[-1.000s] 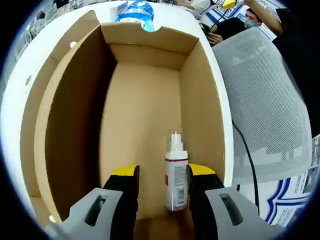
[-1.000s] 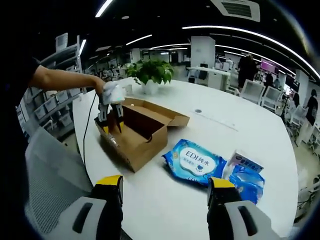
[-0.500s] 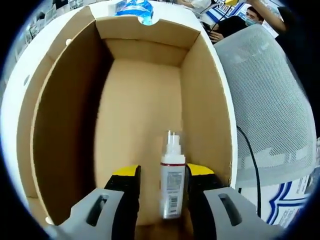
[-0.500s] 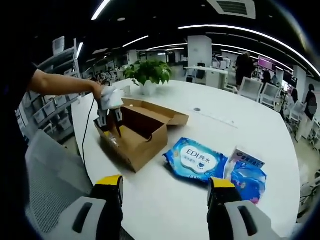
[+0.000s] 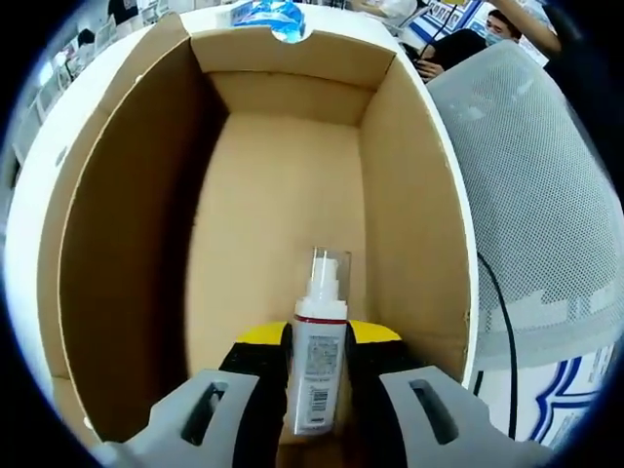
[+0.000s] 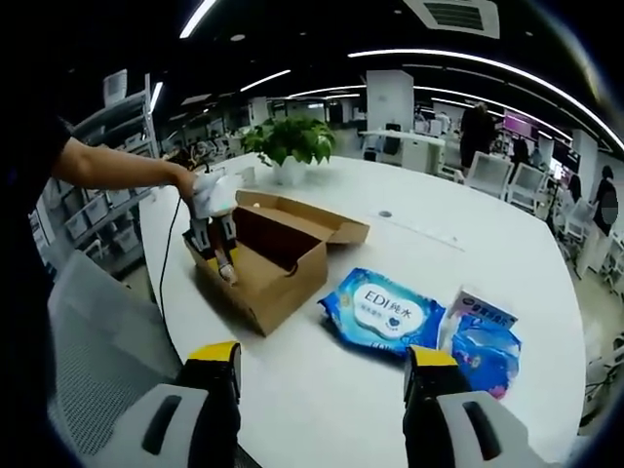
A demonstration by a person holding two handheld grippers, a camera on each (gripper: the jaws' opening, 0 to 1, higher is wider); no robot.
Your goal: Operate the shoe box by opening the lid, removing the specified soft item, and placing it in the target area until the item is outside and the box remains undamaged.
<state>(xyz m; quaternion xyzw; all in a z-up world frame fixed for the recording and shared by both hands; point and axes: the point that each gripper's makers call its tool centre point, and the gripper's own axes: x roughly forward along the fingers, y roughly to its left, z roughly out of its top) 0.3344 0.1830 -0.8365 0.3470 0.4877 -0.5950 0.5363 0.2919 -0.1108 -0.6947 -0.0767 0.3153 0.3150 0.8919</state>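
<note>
Brown cardboard shoe box (image 5: 283,185) open on white table (image 6: 439,253), left gripper (image 5: 314,366) clamped on small spray bottle (image 5: 317,361) inside box near end, right gripper (image 6: 320,375) jaws apart above table near blue wipes pack (image 6: 383,312)

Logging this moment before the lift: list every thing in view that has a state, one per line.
Box: open, lid folded back, on the table.
Bottle: inside the box, capped, between the left jaws.
Left gripper: shut on the bottle.
Right gripper: open, holding nothing, above the table.
Wipes pack: flat on the table, outside the box.
</note>
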